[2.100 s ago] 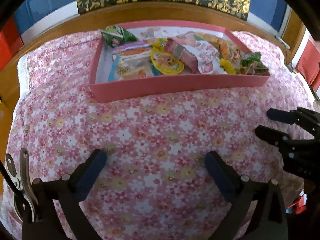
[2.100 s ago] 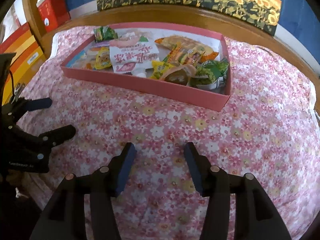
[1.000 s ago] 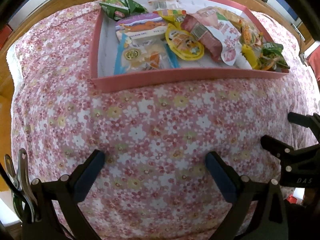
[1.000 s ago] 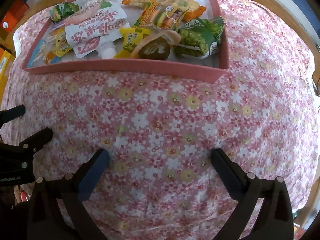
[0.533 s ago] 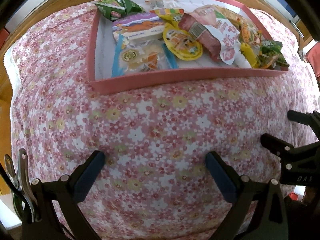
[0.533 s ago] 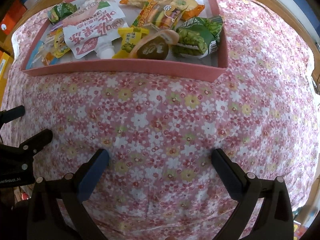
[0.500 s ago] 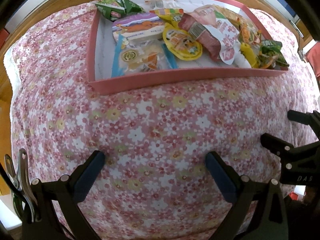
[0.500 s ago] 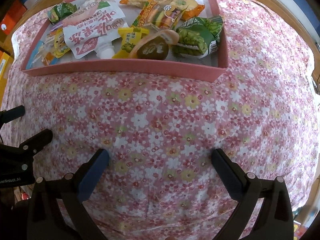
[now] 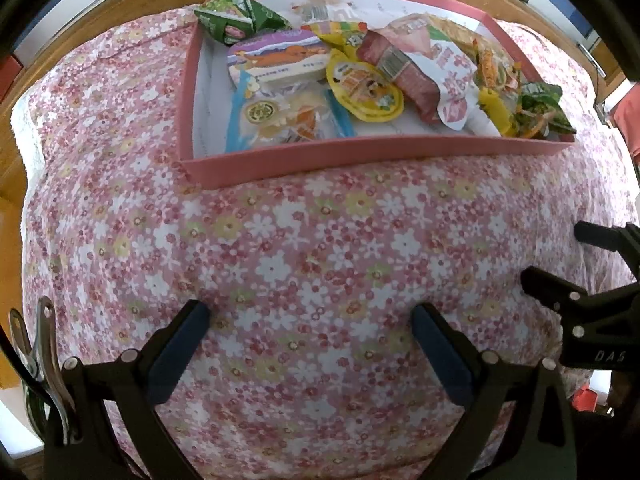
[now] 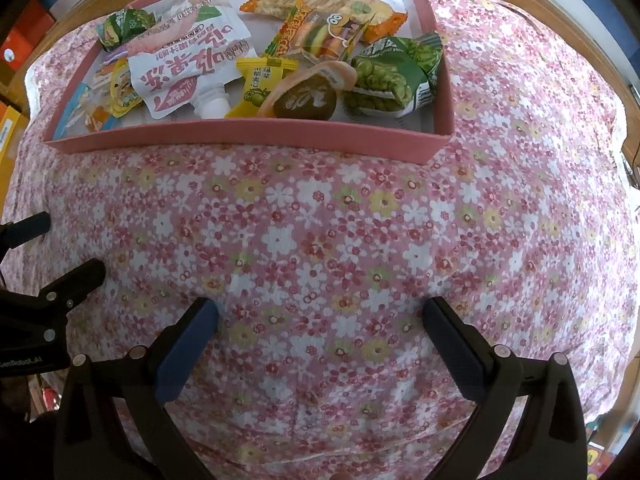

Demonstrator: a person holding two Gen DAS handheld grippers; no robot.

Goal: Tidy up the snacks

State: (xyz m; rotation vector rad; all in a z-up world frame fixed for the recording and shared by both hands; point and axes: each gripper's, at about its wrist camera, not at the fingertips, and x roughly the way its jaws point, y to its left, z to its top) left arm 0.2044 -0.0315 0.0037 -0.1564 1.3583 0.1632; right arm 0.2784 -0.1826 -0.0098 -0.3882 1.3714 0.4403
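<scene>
Overlapping snacks (image 10: pixel 224 72) hiding tray (image 10: pixel 248 130) floor

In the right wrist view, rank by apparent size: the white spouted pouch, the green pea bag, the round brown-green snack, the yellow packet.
1. White spouted pouch
2. Green pea bag
3. Round brown-green snack and yellow packet look alike; overlap leaves them unranked.

Two wrist fisheyes side by side above the floral cloth (image 9: pixel 320 240), both facing the pink tray (image 10: pixel 248 136).
</scene>
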